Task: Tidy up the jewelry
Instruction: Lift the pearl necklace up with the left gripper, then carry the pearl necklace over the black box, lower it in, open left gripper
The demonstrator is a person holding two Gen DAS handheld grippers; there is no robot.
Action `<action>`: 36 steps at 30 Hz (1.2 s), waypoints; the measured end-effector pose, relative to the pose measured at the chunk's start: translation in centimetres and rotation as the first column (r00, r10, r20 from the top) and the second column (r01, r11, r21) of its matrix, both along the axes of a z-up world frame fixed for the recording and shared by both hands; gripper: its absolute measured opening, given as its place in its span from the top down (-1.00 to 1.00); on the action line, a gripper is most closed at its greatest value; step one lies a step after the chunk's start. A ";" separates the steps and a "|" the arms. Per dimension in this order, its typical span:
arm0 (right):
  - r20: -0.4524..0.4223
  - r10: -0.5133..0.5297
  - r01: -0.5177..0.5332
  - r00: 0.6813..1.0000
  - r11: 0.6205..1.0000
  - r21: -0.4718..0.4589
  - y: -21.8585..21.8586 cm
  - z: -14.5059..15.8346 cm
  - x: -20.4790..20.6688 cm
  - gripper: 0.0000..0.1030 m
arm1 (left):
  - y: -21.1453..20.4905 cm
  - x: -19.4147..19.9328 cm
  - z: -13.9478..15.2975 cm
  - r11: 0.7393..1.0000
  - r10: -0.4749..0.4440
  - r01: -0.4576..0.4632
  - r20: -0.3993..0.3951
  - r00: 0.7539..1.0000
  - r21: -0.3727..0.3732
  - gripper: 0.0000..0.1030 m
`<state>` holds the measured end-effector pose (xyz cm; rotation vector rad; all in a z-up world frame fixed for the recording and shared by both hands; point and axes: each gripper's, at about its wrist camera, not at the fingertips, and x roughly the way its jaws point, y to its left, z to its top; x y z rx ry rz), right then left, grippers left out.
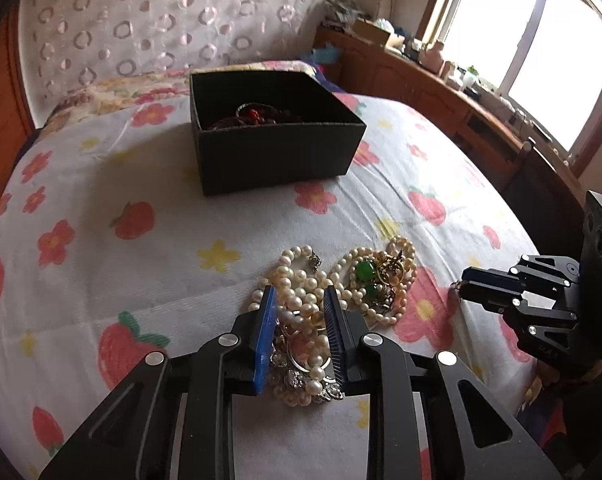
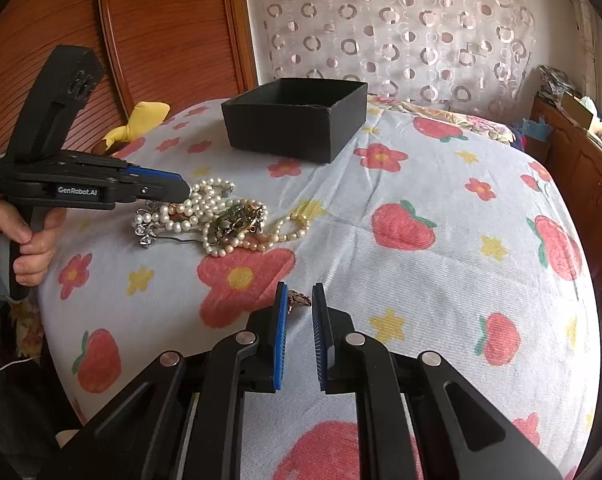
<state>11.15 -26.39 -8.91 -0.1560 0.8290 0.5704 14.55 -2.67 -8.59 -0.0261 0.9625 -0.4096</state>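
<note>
— On the bed, over the flowered sheet [image 2: 441, 184], there's a heap of pearl strands [image 1: 325, 292] with green stones [image 1: 364, 270] and gold bits tangled in. Can you tell where one necklace ends?

— No, it's all one knot. The left gripper [image 1: 300, 300] is down over the near part of it, jaws apart with pearls lying between the blue pads [image 1: 266, 340], but I can't tell whether they're pinching anything. The silver pieces under it are half hidden by the fingers.

— And the black box [image 1: 277, 148]?

— Further up the bed, well apart from the heap, open on top. From the left side you see something red and a ring shape inside; the rest is too dark. From the right its wall hides the inside completely.

— The right gripper [image 2: 300, 300]?

— Low over the sheet, apart from the heap, jaws a narrow gap apart. A small gold-brown piece [image 2: 299, 299] sits right at the tips; mostly covered, so I can't say what it is or whether it's gripped.

— Whose hand [image 2: 23, 240] is that?

— The person's left, on the left gripper's handle, cut off at the edge.
</note>
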 end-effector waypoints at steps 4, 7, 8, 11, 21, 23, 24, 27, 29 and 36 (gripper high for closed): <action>0.000 0.005 -0.005 1.000 1.000 -0.002 0.1 -0.1 -0.1 0.73 | -0.4 -0.1 0.5 0.999 -0.034 0.034 -0.004 0.999 0.006 0.87; 0.000 0.008 -0.008 1.000 1.000 -0.004 0.2 -0.1 0.0 0.73 | -0.4 -0.4 0.7 0.999 -0.042 0.041 0.003 0.999 0.008 0.88; 0.000 0.008 -0.008 1.000 1.000 -0.003 0.1 -0.1 0.0 0.73 | -0.3 -0.7 1.0 0.999 -0.039 0.039 0.017 0.999 0.011 0.88; 0.000 0.007 -0.007 1.000 1.000 -0.003 0.2 -0.1 -0.1 0.73 | -0.3 -1.4 2.4 1.000 -0.028 0.028 0.064 0.998 -0.002 0.88; 0.018 0.010 -0.010 1.000 1.000 -0.026 0.5 0.1 -0.2 0.73 | 0.0 -2.7 10.2 0.999 -0.005 0.017 0.242 0.970 -0.045 0.88; 0.023 0.014 -0.014 1.000 1.000 -0.027 0.6 0.4 -0.2 0.73 | 0.0 -3.0 12.0 0.999 -0.002 0.016 0.281 0.960 -0.050 0.88; 0.028 0.016 -0.016 0.999 1.000 -0.023 0.7 0.7 -0.2 0.73 | 0.0 -3.0 12.7 0.998 -0.001 0.017 0.294 0.956 -0.052 0.88; 0.053 0.024 -0.023 0.998 1.000 -0.014 0.8 2.1 -0.2 0.73 | 0.0 -2.9 14.8 0.998 0.001 0.018 0.336 0.942 -0.053 0.88; 0.070 0.029 -0.028 0.997 1.000 -0.007 0.9 3.1 -0.1 0.73 | -0.1 -2.7 16.0 0.999 0.002 0.016 0.359 0.933 -0.049 0.88; 0.148 0.034 -0.035 0.988 0.999 0.006 1.2 7.3 1.4 0.73 | -0.6 -1.7 19.7 0.998 0.005 0.021 0.427 0.904 -0.058 0.88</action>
